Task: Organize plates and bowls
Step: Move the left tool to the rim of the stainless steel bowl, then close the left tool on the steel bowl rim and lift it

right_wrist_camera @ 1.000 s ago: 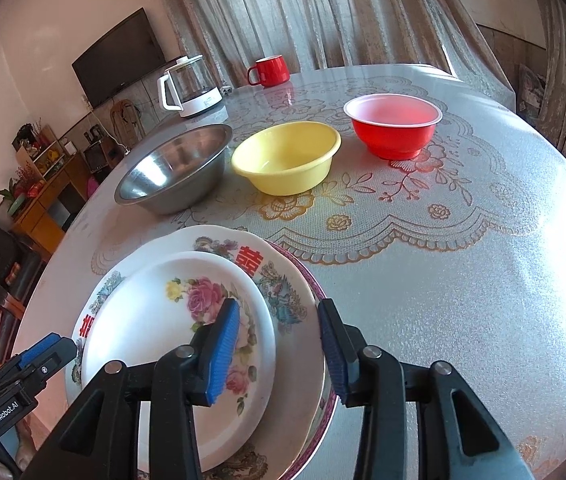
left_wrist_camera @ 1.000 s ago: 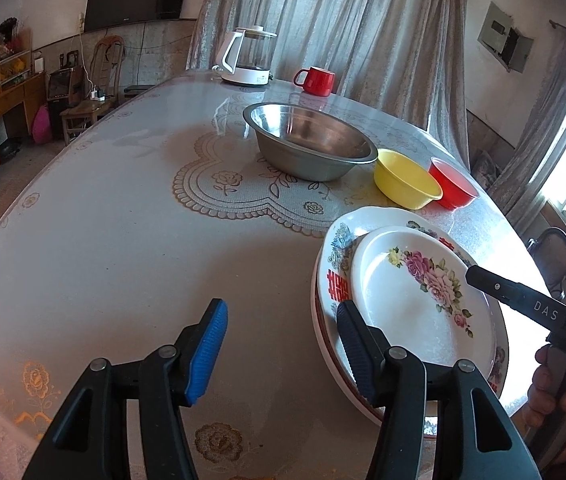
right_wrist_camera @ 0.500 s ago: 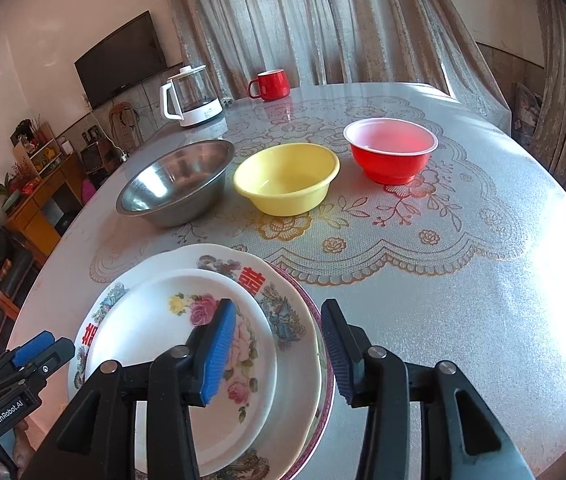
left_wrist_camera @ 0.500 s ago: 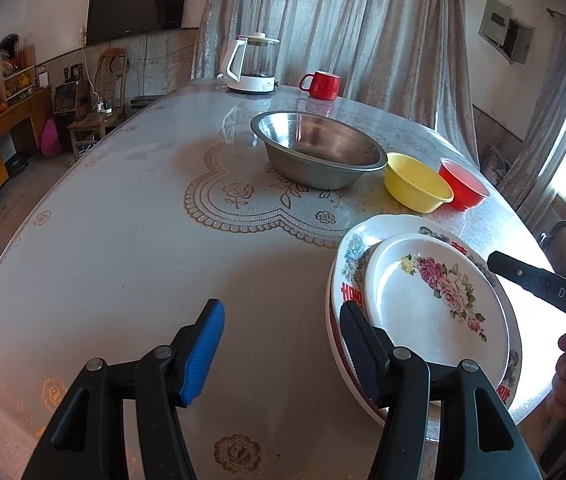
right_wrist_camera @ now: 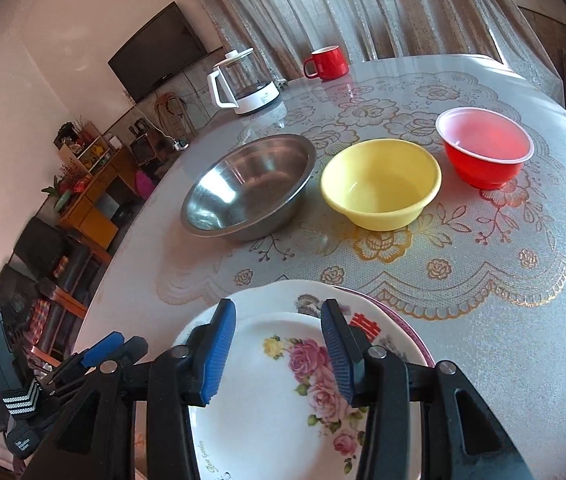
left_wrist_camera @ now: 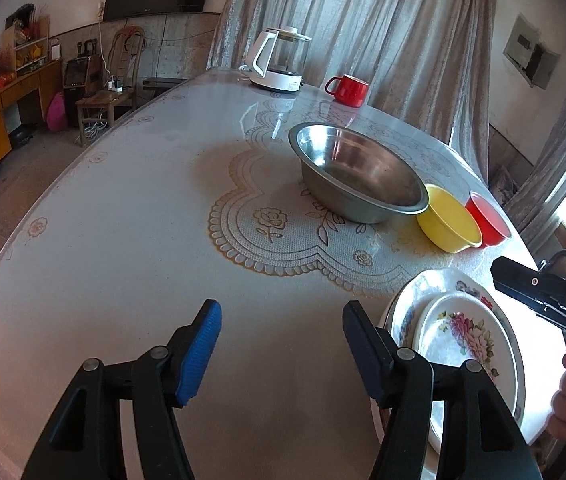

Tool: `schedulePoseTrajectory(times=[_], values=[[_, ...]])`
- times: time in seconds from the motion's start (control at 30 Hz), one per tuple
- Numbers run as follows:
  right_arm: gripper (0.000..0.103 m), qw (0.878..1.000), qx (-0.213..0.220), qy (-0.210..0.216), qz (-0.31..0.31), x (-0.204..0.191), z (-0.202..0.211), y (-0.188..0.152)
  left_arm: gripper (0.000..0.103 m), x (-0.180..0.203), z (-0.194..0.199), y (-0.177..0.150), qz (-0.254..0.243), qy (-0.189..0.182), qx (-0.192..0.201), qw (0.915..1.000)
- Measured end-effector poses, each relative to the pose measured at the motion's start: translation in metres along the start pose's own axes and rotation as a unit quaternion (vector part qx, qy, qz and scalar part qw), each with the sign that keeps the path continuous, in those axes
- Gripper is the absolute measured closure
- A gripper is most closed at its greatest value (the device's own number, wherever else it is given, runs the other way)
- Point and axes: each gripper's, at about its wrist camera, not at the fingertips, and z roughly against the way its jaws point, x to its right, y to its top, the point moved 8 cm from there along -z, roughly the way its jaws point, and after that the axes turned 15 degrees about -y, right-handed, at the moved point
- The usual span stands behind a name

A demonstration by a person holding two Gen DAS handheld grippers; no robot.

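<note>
Nearest, the left gripper (left_wrist_camera: 281, 342) hovers over bare table (left_wrist_camera: 123, 240) with its jaws spread wide, holding nothing. Just to its right, the right gripper (right_wrist_camera: 279, 350) hangs above a stack of plates (right_wrist_camera: 283, 400) at the near table edge, jaws likewise apart and empty. A small rose-patterned plate (right_wrist_camera: 267, 420) lies on top of larger plates. Farther off stand three empty bowls in a row: a steel bowl (right_wrist_camera: 249, 188) on the left, a yellow bowl (right_wrist_camera: 381, 184) in the middle, a red bowl (right_wrist_camera: 485, 148) on the right. Beyond them, at the far edge, sit a kettle (right_wrist_camera: 243, 82) and a red mug (right_wrist_camera: 327, 63).
</note>
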Motion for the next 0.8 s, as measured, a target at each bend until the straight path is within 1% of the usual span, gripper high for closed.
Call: schedulePoseTrajectory(times=[0.1, 0.2, 0.23, 0.3, 0.33, 0.37, 0.53, 0.63, 0.7, 0.8], values=[[0.058, 1.000, -0.004, 0.014, -0.004, -0.009, -0.007, 0.012, 0.039, -0.012, -0.003, 0.016, 0.026, -0.002, 0.009, 0.9996], [0.058, 1.000, -0.004, 0.016, -0.007, -0.016, -0.016, 0.026, 0.039, -0.018, -0.010, 0.034, 0.026, 0.002, 0.009, 0.9996], [0.058, 1.000, -0.005, 0.018, -0.008, -0.018, -0.019, 0.030, 0.037, -0.018, -0.012, 0.038, 0.027, 0.003, 0.009, 0.9996], [0.058, 1.000, -0.008, 0.019, -0.011, -0.021, -0.026, 0.039, 0.025, -0.018, -0.019, 0.049, 0.037, -0.017, 0.006, 0.9991], [0.058, 1.000, -0.010, 0.021, -0.012, -0.023, -0.030, 0.043, 0.013, -0.019, -0.023, 0.054, 0.050, -0.026, -0.001, 0.9984], [0.058, 1.000, -0.014, 0.024, -0.014, -0.025, -0.035, 0.046, 0.010, -0.020, -0.026, 0.059, 0.061, -0.032, -0.005, 0.9976], [0.058, 0.999, -0.036, 0.025, -0.025, -0.032, -0.059, 0.055, 0.010, -0.020, -0.041, 0.088, 0.069, -0.036, 0.011, 0.9969], [0.058, 0.998, -0.050, 0.025, -0.038, -0.033, -0.073, 0.059, 0.011, -0.022, -0.055, 0.101, 0.078, -0.041, 0.000, 0.9961], [0.058, 0.997, -0.058, 0.026, -0.047, -0.033, -0.081, 0.061, 0.017, -0.025, -0.067, 0.108, 0.086, -0.047, -0.010, 0.9951], [0.058, 0.996, -0.063, 0.021, -0.054, -0.030, -0.089, 0.063, 0.030, -0.028, -0.080, 0.117, 0.087, -0.047, -0.021, 0.9949]])
